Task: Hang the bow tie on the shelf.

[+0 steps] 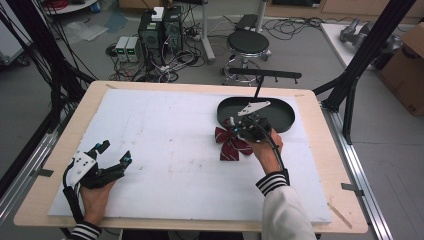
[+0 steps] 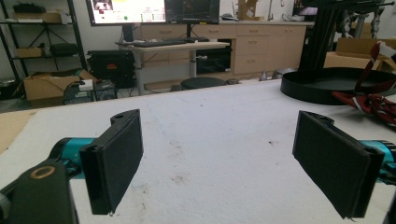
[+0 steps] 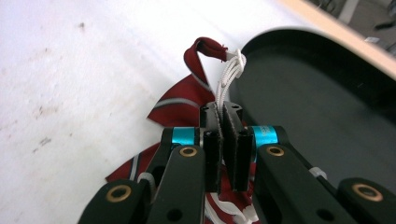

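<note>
Right gripper (image 3: 223, 140): jaws pinched nearly together on the white cord (image 3: 229, 74) of the red striped bow tie (image 3: 180, 105). Cord runs up from between the pads to a folded red tab at its top. In the high view the right gripper (image 1: 235, 126) points down, with the bow tie (image 1: 231, 146) hanging from it; the lower wings look to reach the white board (image 1: 165, 150), though contact can't be confirmed. Grey three-cornered plate on top, cable trailing back along the striped sleeve.

Bow tie position: right half of the board, just off the near-left rim of the black oval tray (image 1: 282, 117). The tray sits at the far right corner of the board. In the right gripper view the tray (image 3: 327, 107) lies right beside the closed jaws, and the cloth is outside it.

Left gripper (image 1: 111, 156): jaws wide apart, nothing between them. It rests low near the near left corner of the board, held in the left hand (image 1: 95, 197). The left gripper view confirms this: both black pads (image 2: 116, 158) are spread, with bare stained board between them, and the tray (image 2: 322, 84) and bow tie (image 2: 373, 100) are well apart at the far right.

The board lies on a wooden table (image 1: 320, 165), whose light edge shows all round.
</note>
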Motion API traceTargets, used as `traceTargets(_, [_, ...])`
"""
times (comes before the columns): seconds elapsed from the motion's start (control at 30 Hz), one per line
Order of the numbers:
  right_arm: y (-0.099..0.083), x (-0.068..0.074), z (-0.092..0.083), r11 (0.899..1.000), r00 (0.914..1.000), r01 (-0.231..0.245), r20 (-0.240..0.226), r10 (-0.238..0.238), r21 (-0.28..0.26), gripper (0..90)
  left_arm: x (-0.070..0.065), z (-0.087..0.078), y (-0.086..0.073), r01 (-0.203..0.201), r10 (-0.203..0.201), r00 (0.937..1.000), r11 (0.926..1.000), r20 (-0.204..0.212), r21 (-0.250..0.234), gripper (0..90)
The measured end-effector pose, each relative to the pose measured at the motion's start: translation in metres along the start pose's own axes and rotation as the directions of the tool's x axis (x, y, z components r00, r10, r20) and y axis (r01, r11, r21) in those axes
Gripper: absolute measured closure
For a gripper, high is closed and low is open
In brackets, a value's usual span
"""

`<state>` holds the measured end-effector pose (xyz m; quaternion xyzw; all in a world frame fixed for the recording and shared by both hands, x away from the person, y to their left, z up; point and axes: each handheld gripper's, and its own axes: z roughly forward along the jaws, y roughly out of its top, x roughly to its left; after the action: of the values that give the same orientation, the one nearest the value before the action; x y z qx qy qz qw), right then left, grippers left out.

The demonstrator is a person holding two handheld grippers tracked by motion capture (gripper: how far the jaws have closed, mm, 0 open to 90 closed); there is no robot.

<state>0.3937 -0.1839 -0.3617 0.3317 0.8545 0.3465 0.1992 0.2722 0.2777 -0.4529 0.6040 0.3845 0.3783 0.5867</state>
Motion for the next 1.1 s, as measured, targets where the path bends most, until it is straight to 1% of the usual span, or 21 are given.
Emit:
traceTargets(0.07, [0.001, -0.001, -0.004, 1.000, 0.9999, 0.003, 0.015, -0.003, -0.029, 86.8, 0.000, 0.000, 0.000, 0.000, 0.000, 1.0000, 1.0000, 0.000, 0.000, 16.6])
traceTargets(0.13, [0.004, -0.002, -0.010, 0.997, 0.9994, 0.000, 0.034, 0.002, -0.071, 86.8, 0.000, 0.000, 0.000, 0.000, 0.000, 1.0000, 1.0000, 0.000, 0.000, 16.6])
traceTargets(0.17, [0.005, -0.003, -0.013, 0.996, 0.9993, -0.005, 0.037, 0.008, -0.085, 86.8, 0.000, 0.000, 0.000, 0.000, 0.000, 1.0000, 1.0000, 0.000, 0.000, 16.6])
traceTargets(0.2, [0.006, -0.004, -0.016, 0.995, 0.9991, -0.005, 0.041, 0.009, -0.102, 86.8, 0.000, 0.000, 0.000, 0.000, 0.000, 1.0000, 1.0000, 0.000, -0.001, 16.6])
traceTargets(0.27, [0.008, -0.004, -0.022, 0.990, 0.9978, 0.005, 0.066, 0.005, -0.144, 86.8, 0.000, 0.000, 0.000, 0.000, 0.000, 1.0000, 1.0000, 0.000, 0.000, 16.6])
traceTargets(0.37, [0.009, -0.005, -0.028, 0.984, 0.9953, 0.009, 0.097, 0.008, -0.179, 86.8, 0.000, 0.000, 0.000, -0.004, 0.004, 1.0000, 1.0000, 0.001, 0.002, 16.6])
traceTargets(0.4, [0.009, -0.006, -0.029, 0.982, 0.9945, 0.017, 0.105, 0.003, -0.187, 86.8, 0.000, 0.000, 0.000, -0.004, 0.004, 1.0000, 1.0000, 0.001, 0.002, 16.6])
traceTargets(0.47, [0.009, -0.006, -0.032, 0.980, 0.9936, 0.006, 0.112, 0.017, -0.198, 86.8, 0.000, 0.000, 0.000, -0.004, 0.004, 1.0000, 1.0000, 0.001, 0.003, 16.6])
traceTargets(0.5, [0.010, -0.006, -0.033, 0.979, 0.9930, 0.012, 0.117, 0.013, -0.205, 86.8, 0.000, 0.000, 0.000, -0.004, 0.004, 1.0000, 1.0000, 0.001, 0.002, 16.7])
traceTargets(0.63, [0.014, -0.007, -0.039, 0.975, 0.9915, 0.001, 0.127, 0.028, -0.222, 86.8, 0.000, 0.000, 0.000, -0.004, 0.004, 1.0000, 1.0000, 0.001, 0.001, 16.7])
traceTargets(0.7, [0.019, -0.008, -0.043, 0.972, 0.9909, 0.009, 0.133, 0.023, -0.236, 86.8, 0.000, 0.000, 0.000, -0.004, 0.004, 1.0000, 1.0000, 0.001, 0.001, 16.7])
traceTargets(0.77, [0.024, -0.009, -0.047, 0.966, 0.9884, 0.031, 0.152, 0.009, -0.255, 86.8, 0.000, 0.000, 0.000, -0.004, 0.004, 1.0000, 1.0000, 0.001, 0.002, 16.7])
traceTargets(0.83, [0.029, -0.010, -0.051, 0.967, 0.9877, 0.028, 0.156, 0.013, -0.255, 86.8, 0.000, 0.000, 0.000, -0.004, 0.004, 1.0000, 1.0000, 0.001, 0.001, 16.7])
traceTargets(0.97, [0.037, -0.015, -0.059, 0.961, 0.9845, 0.031, 0.175, 0.018, -0.275, 86.8, 0.000, 0.000, 0.000, -0.003, 0.003, 1.0000, 1.0000, 0.001, 0.002, 16.7])
traceTargets(1.1, [0.044, -0.021, -0.063, 0.961, 0.9805, 0.022, 0.194, 0.033, -0.275, 86.8, 0.000, 0.000, 0.000, -0.004, 0.004, 1.0000, 1.0000, 0.001, 0.002, 16.7])
